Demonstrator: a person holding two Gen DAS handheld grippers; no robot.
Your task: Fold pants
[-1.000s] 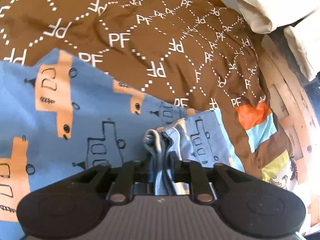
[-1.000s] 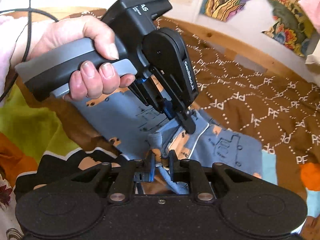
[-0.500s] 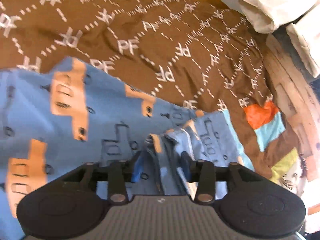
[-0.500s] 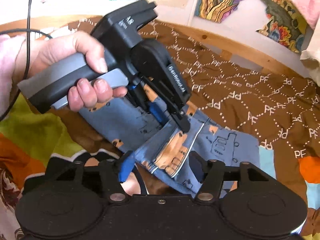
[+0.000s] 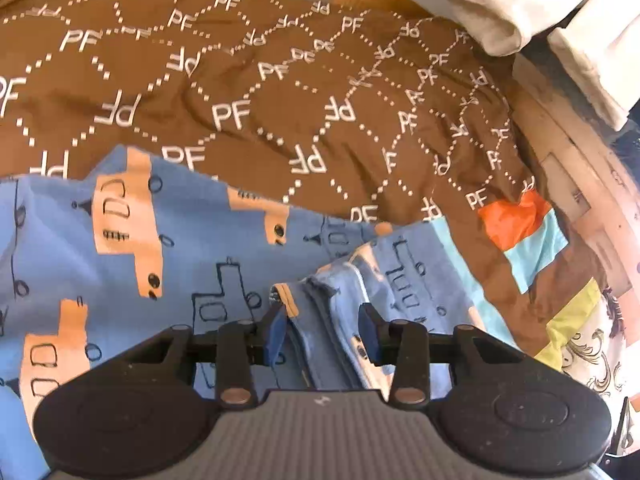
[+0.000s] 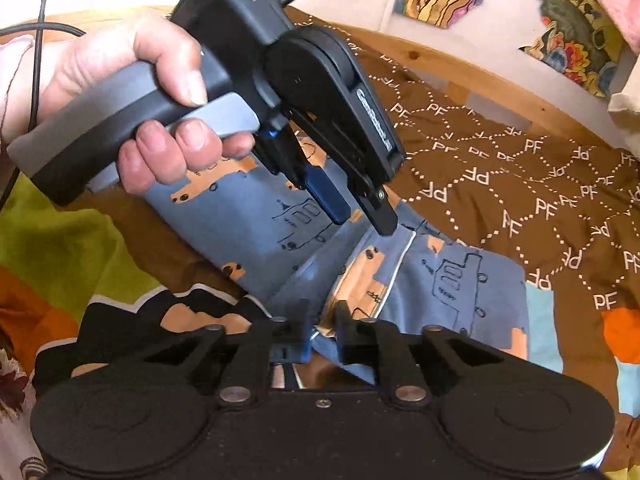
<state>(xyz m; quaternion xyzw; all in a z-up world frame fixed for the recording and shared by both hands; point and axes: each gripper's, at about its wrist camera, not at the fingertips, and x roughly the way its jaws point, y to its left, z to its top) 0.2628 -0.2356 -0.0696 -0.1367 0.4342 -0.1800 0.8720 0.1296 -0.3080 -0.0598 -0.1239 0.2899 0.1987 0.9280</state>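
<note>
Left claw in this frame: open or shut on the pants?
Open. In the left wrist view the left claw has its blue fingertips spread apart, with the pants hem lying loose between them, unpinched.

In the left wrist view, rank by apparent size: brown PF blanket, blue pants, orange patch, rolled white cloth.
1. brown PF blanket
2. blue pants, nearly as large, but nearer the camera, so unsure
3. rolled white cloth
4. orange patch
</note>
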